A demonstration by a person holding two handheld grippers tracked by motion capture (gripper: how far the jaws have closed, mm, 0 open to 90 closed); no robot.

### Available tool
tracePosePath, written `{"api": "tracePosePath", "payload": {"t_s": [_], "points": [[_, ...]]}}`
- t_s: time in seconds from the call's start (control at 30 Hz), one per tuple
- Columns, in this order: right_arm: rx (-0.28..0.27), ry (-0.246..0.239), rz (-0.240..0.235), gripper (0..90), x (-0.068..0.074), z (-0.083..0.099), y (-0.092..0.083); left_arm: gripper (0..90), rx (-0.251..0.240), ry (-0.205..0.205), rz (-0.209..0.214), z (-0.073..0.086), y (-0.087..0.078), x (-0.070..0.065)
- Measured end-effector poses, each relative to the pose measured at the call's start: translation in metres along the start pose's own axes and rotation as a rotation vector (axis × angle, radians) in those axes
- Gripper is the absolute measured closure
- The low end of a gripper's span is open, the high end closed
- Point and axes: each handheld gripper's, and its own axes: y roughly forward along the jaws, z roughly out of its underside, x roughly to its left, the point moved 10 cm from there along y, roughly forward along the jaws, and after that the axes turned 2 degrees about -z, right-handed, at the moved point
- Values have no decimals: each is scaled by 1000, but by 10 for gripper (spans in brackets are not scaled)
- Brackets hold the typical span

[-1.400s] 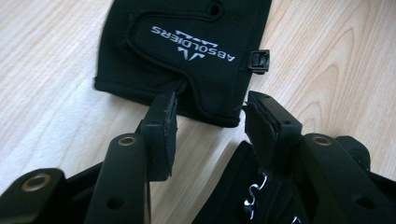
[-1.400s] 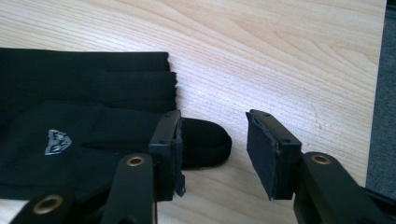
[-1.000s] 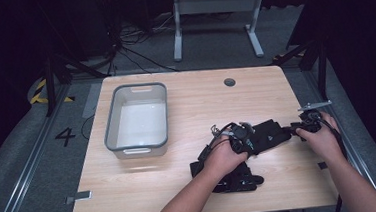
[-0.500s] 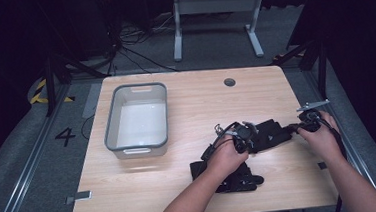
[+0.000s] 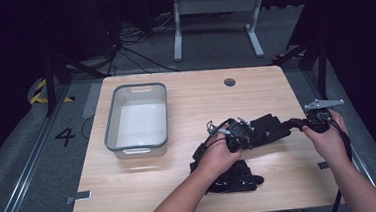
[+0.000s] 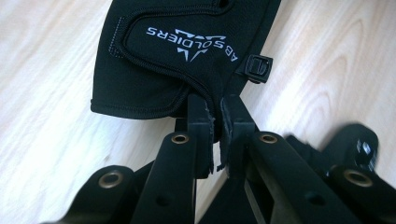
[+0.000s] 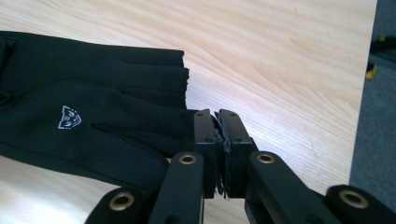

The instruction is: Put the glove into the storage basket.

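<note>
- Counter [image 5: 146,189]: light wood, carrying all items. A grey bin [image 5: 137,117] stands empty on its left half, well apart from the work.
- Glove [image 5: 268,129]: black, stretched between the two claws over the right half of the counter. Its long axis runs roughly left to right across the high view. The cuff end, with printed lettering and a small buckle, points toward the left hand; the fingertip end points toward the right hand. A second glove [image 5: 231,178] lies flat on the counter just below the left hand.
- Left claw [image 6: 217,128]: jaws narrow, clamped on the cuff edge of the glove [image 6: 187,51], fabric pinched between the pads.
- Right claw [image 7: 219,135]: jaws narrow, clamped on a fingertip of the glove [image 7: 93,121]; the other fingers hang free beside it.
- Relation governing the coming move: the bin lies to the left of the held glove, so the left hand [image 5: 219,156] is nearer to it than the right hand [image 5: 329,141]. Judgement: a carry toward the bin would run along the glove's long axis, cuff end leading.
</note>
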Motion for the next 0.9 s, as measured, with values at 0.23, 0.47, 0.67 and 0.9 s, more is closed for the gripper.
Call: {"api": "tracePosePath", "payload": {"t_s": [0.23, 0.47, 0.67, 0.9], "points": [[-82, -31, -73, 869, 45, -13, -25, 839, -4, 25, -23, 25, -39, 12], [-103, -101, -128, 870, 94, -11, -38, 839, -6, 36, -29, 59, -75, 15], [-117, -146, -162, 870, 127, 0, -47, 838, 2, 58, -25, 84, -90, 10], [-132, -176, -180, 870, 155, 19, -55, 837, 26, 92, -20, 108, -93, 6]]}}
